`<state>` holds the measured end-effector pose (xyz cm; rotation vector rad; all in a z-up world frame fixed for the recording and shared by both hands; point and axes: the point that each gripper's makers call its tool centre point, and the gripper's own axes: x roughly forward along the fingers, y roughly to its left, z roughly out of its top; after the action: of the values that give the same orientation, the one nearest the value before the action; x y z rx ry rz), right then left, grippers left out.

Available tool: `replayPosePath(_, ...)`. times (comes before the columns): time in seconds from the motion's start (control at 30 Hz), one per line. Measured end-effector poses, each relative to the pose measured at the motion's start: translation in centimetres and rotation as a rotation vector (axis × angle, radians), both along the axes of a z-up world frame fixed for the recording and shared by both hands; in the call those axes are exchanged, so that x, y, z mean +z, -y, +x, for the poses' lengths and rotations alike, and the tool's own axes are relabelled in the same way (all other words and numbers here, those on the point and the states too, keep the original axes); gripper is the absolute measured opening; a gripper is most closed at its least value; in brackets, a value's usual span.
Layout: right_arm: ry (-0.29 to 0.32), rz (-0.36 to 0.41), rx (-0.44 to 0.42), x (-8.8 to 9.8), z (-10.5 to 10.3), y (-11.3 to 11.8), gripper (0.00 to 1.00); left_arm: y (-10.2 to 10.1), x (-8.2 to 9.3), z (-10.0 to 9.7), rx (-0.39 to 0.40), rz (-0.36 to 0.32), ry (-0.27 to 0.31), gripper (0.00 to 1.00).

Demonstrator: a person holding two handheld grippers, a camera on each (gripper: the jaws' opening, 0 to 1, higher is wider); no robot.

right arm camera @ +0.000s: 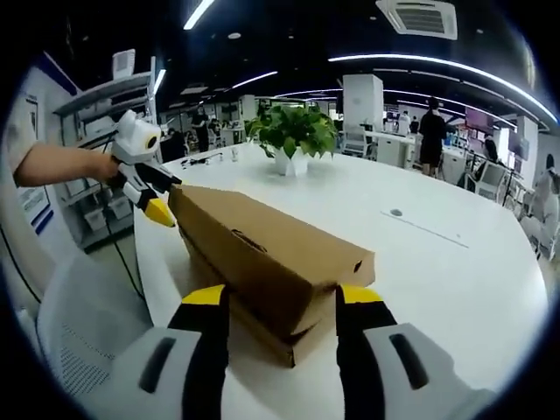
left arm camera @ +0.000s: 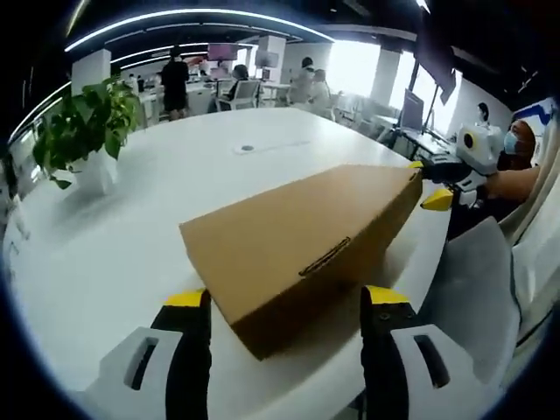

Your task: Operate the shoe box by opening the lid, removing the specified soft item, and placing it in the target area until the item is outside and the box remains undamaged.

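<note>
— Two tools, one at each end of the plain brown cardboard shoe box [left arm camera: 302,241]. Why that arrangement?

— It looks like a bracing setup. The box lies long-ways near the edge of the round white worktop [left arm camera: 157,184], and the left tool [left arm camera: 286,302] has its black, yellow-tipped jaws spread on either side of the near end. The right tool [right arm camera: 278,297] does the same at the opposite end, jaws spread wide and flanking the corner.

— Are they pinching the cardboard?

— I judge not. Both pairs stand apart, wider than the box end, with gaps showing; I cannot tell whether any jaw touches the cardboard.

— And the lid?

— It seems raised a little. In the right gripper view the upper shell sits tilted above the lower tray, with a dark seam between them at the near corner. The soft item is hidden inside, so it is not yet out.

— Why approach from both ends?

— Probably so one end can be steadied while the other lifts, which spares the thin cardboard from twisting or tearing. A box so close to the worktop edge could also slide off if pushed from one side only.

— Anything else nearby?

— A green leafy plant in a white pot [right arm camera: 292,140] stands well apart from the box.
</note>
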<state>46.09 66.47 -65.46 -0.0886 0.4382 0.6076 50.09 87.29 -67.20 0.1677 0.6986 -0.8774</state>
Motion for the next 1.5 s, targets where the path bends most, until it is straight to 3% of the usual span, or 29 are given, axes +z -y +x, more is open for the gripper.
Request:
replayPosePath(0.47,0.053,0.001,0.000,2.4,1.7,0.4,0.45,0.2,2.3,1.3,0.033,-0.021,0.069,0.67)
replayPosePath(1.07,0.112,-0.019,-0.004,4.6,4.5,1.2,0.41,-0.8,4.3,5.0,0.144,0.033,0.191,0.40)
replayPosePath(1.5,0.132,-0.027,0.002,5.5,6.5,1.5,0.41,-1.3,5.1,7.6,0.204,0.039,0.234,0.27)
